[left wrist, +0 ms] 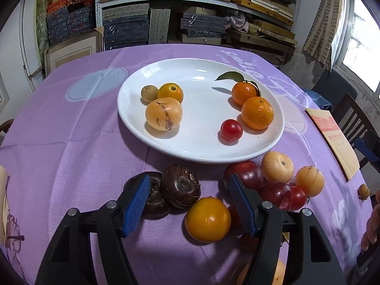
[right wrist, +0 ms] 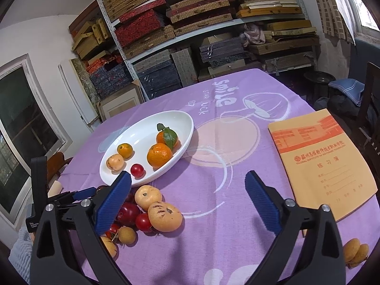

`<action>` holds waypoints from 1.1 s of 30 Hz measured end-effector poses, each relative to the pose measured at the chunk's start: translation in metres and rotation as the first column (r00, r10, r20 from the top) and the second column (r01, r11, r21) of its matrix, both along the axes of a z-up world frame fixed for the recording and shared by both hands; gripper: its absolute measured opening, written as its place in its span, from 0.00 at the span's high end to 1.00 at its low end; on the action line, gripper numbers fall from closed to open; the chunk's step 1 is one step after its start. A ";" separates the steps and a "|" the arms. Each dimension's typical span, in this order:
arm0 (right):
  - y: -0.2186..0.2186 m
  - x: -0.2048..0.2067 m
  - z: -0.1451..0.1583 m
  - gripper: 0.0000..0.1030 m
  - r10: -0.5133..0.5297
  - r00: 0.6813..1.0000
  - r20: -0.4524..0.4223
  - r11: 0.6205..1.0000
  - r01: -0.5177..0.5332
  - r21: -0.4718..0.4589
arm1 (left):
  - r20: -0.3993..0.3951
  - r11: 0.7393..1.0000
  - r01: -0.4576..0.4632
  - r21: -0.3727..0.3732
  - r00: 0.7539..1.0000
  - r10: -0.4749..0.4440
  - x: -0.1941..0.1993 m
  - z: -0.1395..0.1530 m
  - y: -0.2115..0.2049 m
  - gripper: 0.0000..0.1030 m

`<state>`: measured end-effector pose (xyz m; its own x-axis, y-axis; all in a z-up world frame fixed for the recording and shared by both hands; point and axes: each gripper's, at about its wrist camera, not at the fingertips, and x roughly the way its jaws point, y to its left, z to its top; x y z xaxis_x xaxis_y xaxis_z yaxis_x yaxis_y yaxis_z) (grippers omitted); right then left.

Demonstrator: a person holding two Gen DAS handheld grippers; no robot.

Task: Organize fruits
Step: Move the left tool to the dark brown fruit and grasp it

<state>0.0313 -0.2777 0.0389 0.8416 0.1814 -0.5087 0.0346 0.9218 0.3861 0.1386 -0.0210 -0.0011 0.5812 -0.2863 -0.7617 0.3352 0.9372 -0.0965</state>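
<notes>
A: Plate [left wrist: 133,116] on purple cloth [left wrist: 71,128], tabletop. In it, left cluster: pale striped fruit [left wrist: 163,114], small yellow fruit [left wrist: 170,92], tan round one [left wrist: 149,93]. Right cluster: two mandarins [left wrist: 257,116], one with leaf, plus red tomato [left wrist: 231,130].

B: Loose pile noted on cloth, just in front of plate: two dark chestnuts [left wrist: 180,185], orange fruit [left wrist: 207,219], plums [left wrist: 244,173], pale peach-like fruits [left wrist: 277,166], cherry tomatoes [left wrist: 296,197].

A: Left gripper [left wrist: 190,204]: jaws apart, not pressing anything. One chestnut and orange fruit lying between pads; left pad [left wrist: 136,206] over second chestnut.

B: Right gripper [right wrist: 187,204]: jaws spread wide, bare cloth between. Left pad [right wrist: 112,204] beside the pile, contact with it unclear.

A: Notebook [right wrist: 320,163] at right, well apart from plate. Two small yellow fruits [right wrist: 355,251] near lower right edge, apart from pile.

B: Shelves [right wrist: 190,28] of boxes behind tabletop.
</notes>
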 end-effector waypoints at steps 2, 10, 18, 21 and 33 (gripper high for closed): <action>-0.001 0.001 0.000 0.08 -0.001 1.000 -0.007 1.000 0.001 0.006 | -0.011 0.999 0.010 -0.034 1.000 -0.011 0.000 0.000 0.001 0.35; -0.003 0.002 -0.001 0.07 -0.008 1.000 -0.014 1.000 0.008 0.016 | -0.016 0.996 0.048 -0.078 0.999 -0.050 -0.002 0.001 -0.006 0.39; -0.002 0.003 -0.003 0.07 -0.010 1.000 -0.022 1.000 0.010 0.023 | -0.036 0.999 0.023 -0.046 0.999 -0.025 0.006 0.000 -0.004 0.39; -0.003 0.001 -0.003 0.07 -0.014 1.000 -0.020 0.999 0.014 0.030 | -0.006 0.999 0.043 0.020 0.999 -0.043 -0.001 -0.003 -0.009 0.41; -0.004 0.000 -0.003 0.07 -0.017 1.000 -0.018 0.999 0.017 0.033 | -0.083 0.998 0.048 -0.031 0.995 -0.050 0.005 -0.016 -0.010 0.60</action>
<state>0.0318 -0.2816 0.0362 0.8359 0.1838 -0.5171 0.0573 0.9079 0.4153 0.1441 -0.0308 -0.0172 0.5005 -0.3354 -0.7982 0.3705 0.9162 -0.1527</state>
